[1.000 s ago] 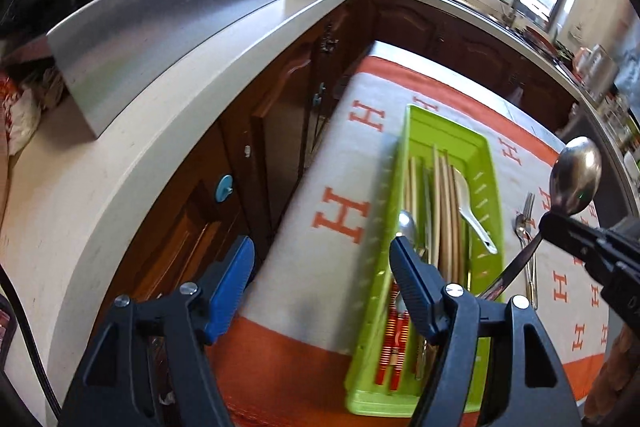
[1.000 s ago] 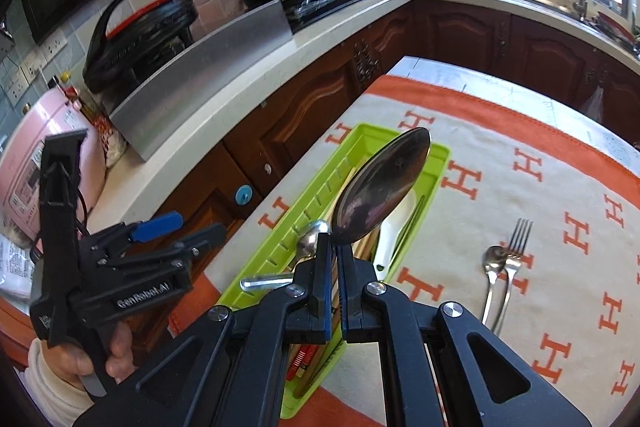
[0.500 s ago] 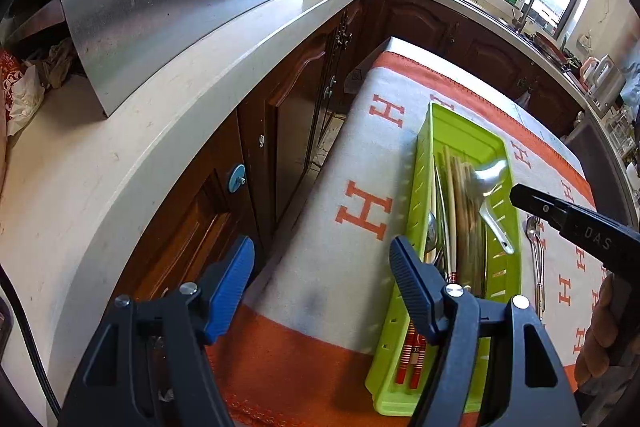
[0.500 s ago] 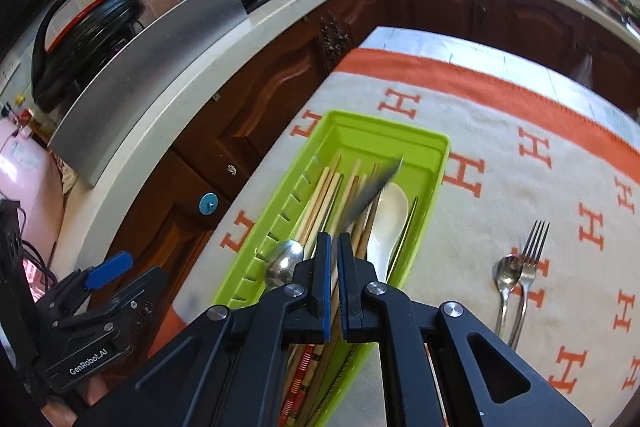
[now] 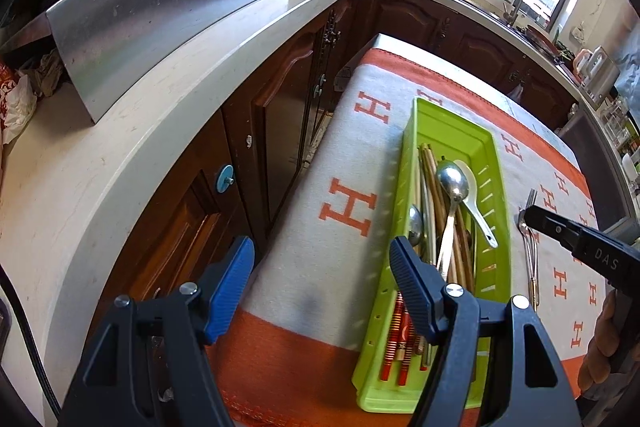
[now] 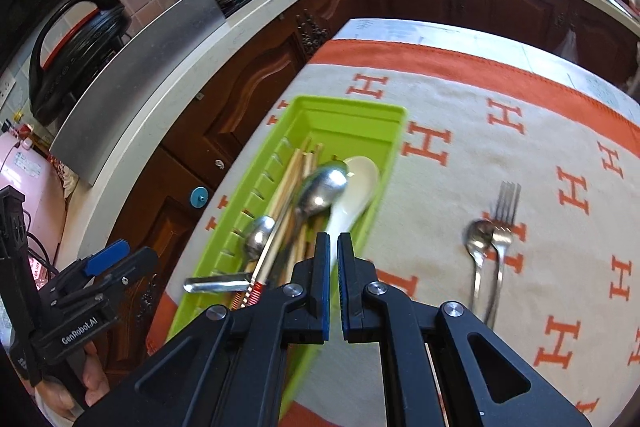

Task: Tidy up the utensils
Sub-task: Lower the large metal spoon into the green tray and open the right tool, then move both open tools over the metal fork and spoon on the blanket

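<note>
Right tongs (image 6: 334, 247) are nearly pressed together, empty, above the lime-green plastic tray (image 6: 390, 143); left tongs (image 5: 322, 267) are spread, empty.

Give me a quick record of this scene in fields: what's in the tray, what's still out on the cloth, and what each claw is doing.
tray: green, on the cloth
in tray: chopsticks, two metal spoons, white spoon
on cloth: small spoon and fork, side by side
left claw: open, empty, beside tray
right claw: shut, holding nothing, over tray's near edge
</note>
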